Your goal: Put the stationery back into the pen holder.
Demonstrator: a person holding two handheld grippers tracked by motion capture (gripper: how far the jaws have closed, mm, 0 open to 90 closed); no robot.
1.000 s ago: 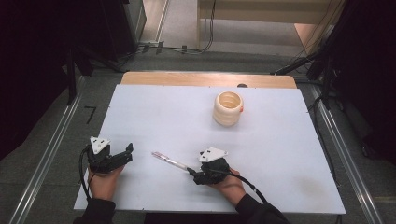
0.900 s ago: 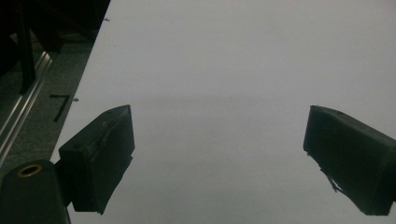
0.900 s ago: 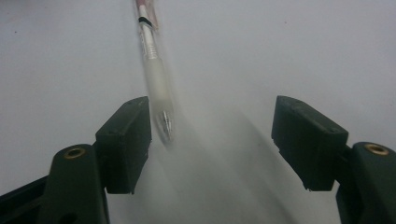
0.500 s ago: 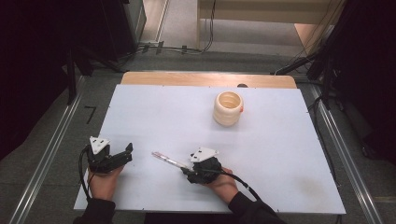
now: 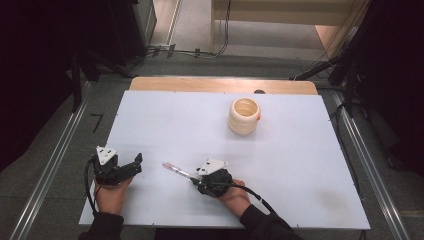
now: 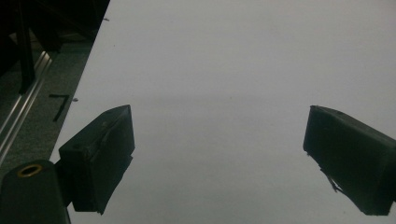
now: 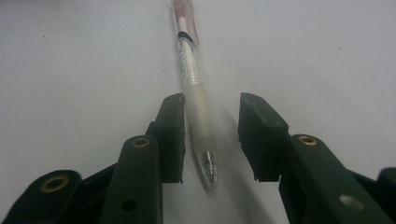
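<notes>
The right gripper (image 7: 210, 135) had just been closing its jaws around a pen (image 7: 196, 93), the left jaw against the translucent grip, the right one not yet touching, so the pen lay ungripped between them on the white table (image 5: 300, 165), near the front edge. The left gripper (image 6: 217, 154), held near the table's front left corner, stood with its jaws wide apart over bare surface. A ribbed cream cup (image 5: 244, 116) stood well apart toward the far side.

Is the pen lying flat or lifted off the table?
Lying flat: the pen rests on the white table, between the right tongs, which have just been closing.
</notes>
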